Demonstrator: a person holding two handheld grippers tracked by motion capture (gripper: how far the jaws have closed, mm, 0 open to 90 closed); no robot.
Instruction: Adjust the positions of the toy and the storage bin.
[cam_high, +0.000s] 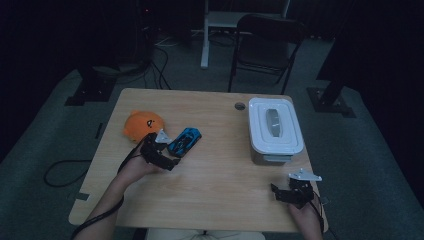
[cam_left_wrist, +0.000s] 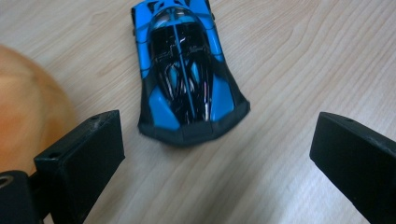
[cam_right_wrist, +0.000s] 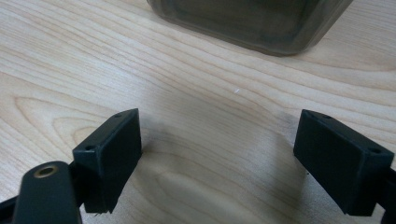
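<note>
Blue toy car (cam_high: 184, 141) lies on the wooden counter (cam_high: 220, 175), left of centre, just beside an orange soft toy (cam_high: 143, 125); left gripper (cam_high: 167, 156) is right at the car's near end, jaws wide apart, nothing held; in the left gripper view the car (cam_left_wrist: 186, 70) sits straight ahead of the jaws and between their lines, not yet touched, tail end nearest, long axis running away from the gripper with a slight tilt; so the jaws would close across the car's width, looks like a fair line-up, a short push forward needed first in my judgement; orange toy (cam_left_wrist: 28, 107) crowds the left jaw's side, could get nudged; right gripper (cam_high: 292, 194) rests low at the near right edge of the counter, well apart from the car, jaws also apart and empty; ahead of it a white lidded box (cam_high: 274, 129), its grey lower wall (cam_right_wrist: 252, 23) showing in the right gripper view; left hand (cam_high: 137, 169) is clearly the nearer one for the pick.
</note>
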